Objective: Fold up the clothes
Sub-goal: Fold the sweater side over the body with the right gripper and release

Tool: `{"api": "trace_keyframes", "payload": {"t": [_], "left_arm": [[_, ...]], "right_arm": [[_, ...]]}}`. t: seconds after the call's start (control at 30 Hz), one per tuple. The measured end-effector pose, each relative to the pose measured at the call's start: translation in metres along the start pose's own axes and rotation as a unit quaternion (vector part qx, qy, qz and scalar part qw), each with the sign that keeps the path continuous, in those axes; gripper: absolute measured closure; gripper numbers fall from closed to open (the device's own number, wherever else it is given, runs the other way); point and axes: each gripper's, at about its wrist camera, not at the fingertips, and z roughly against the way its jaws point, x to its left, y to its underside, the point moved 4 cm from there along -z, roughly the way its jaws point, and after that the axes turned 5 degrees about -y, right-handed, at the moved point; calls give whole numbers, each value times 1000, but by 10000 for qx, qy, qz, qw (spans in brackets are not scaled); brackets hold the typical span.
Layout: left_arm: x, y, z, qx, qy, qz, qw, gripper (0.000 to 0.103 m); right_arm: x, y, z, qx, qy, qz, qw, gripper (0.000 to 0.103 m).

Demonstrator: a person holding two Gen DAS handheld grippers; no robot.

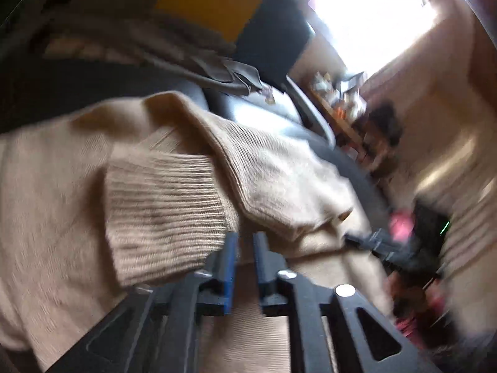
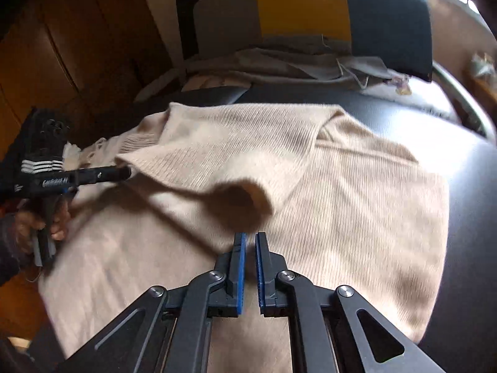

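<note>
Right wrist: black tabletop [image 2: 403,118], wooden cupboards [image 2: 62,46]

Left wrist view rolled, close over beige sweater [image 1: 174,192], facing window side, right wrist view angled down, nearer level, facing cushions [image 2: 304,9], both share sweater and dark table [image 2: 450,161]

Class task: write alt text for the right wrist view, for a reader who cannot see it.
A beige knitted sweater lies spread on a dark table, one sleeve folded across its body. The right gripper hovers over it, blue-padded jaws nearly together and empty. At left, a hand holds the left gripper by the sleeve cuff.
</note>
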Motion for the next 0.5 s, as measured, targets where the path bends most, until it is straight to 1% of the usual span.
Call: {"api": "trace_keyframes", "payload": {"t": [0.03,0.1,0.13,0.17,0.2,0.23,0.27,0.33,0.4,0.43,0.47,0.5], "left_arm": [[5,-1,3,0,227,328,9992,79],[9,-3,6,-35,552,733,9958,73],[9,-4,6,-46,676,858,9940,68],[8,-5,4,-15,758,949,9926,62],[6,-5,0,42,820,1037,9912,61],[5,-5,-4,98,883,1125,9897,59],[3,-5,-8,168,862,1166,9893,58],[-2,-3,-20,328,707,1184,9899,58],[-8,-3,-28,403,521,1116,9916,59],[-11,-4,-29,374,419,1039,9930,62],[-14,-6,-29,307,314,940,9946,72],[-17,-8,-28,240,209,840,9960,78]], "right_arm": [[-5,0,5,-90,-161,-227,9996,92],[-15,-5,17,-388,-479,-687,9957,70],[-21,-8,24,-563,-636,-918,9921,42],[-27,-13,30,-730,-818,-1163,9871,19],[-32,-17,32,-848,-1007,-1395,9814,13],[-34,-21,31,-895,-1117,-1554,9774,12],[-37,-26,29,-907,-1142,-1651,9754,12],[-35,-33,17,-757,-946,-1540,9806,12],[-32,-39,2,-556,-682,-1344,9870,18],[-29,-42,-6,-405,-455,-1200,9909,32],[-25,-44,-15,-232,-168,-1023,9943,58],[-22,-44,-21,-143,-10,-904,9958,72]]}}
